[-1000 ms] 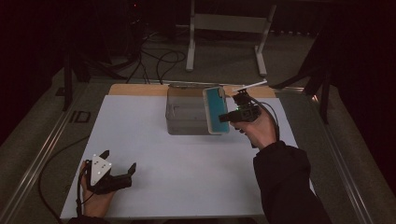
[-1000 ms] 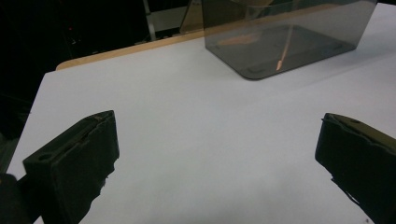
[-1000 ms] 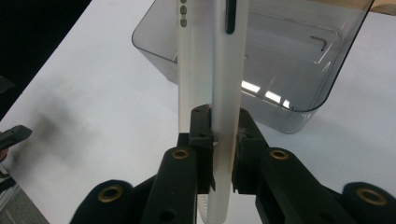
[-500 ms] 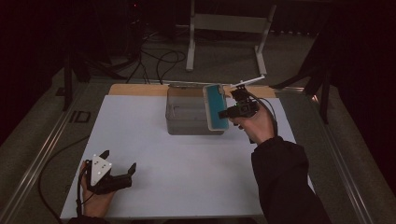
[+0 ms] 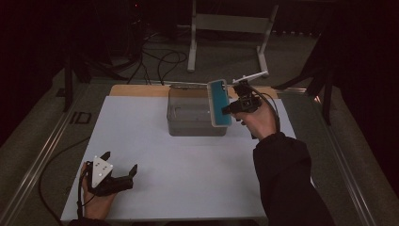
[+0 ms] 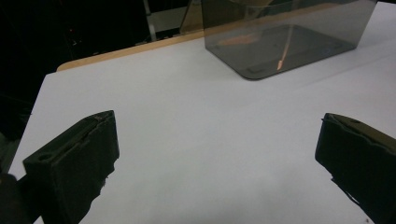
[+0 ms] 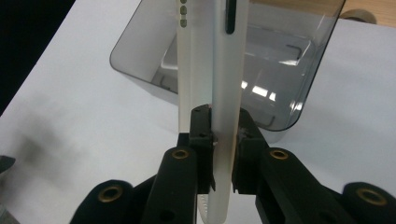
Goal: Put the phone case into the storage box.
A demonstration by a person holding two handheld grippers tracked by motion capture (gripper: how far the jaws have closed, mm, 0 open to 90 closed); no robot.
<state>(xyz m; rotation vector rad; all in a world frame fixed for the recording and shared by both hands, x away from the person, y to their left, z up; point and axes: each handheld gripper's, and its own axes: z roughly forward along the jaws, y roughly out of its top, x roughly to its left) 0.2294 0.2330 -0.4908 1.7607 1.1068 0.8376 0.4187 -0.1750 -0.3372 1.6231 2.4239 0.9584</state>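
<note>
Item: lid (image 5: 219, 102), teal on its broad face with a white rim, flat and rectangular
Location: carried on edge above the right-hand wall of the smoky clear bin (image 5: 195, 115), which stands at the far middle of the white bench (image 5: 141, 136); in the right gripper view the lid (image 7: 219, 70) runs straight up from the jaws, thin white edge on, with the open bin (image 7: 280, 70) behind it

Holder: right tool (image 5: 234, 106), jaws pressed onto the lid's lower edge, one on each face, a firm pinch; hand and dark sleeve come in from the lower right

Change noted: against the frames of a second ago the lid stands a little steeper and higher at the bin's right side, and the right tool has shifted only slightly; the bin has not moved

Meaning, as a judgement: the lid is off the bin and being managed at its rim, either about to be laid on top or carried aside; which cannot be told

Idle: left tool (image 5: 113, 176), resting low at the near left of the bench, jaws spread wide with nothing between them; unchanged from the earlier frames

Bin contents: appears empty
</note>
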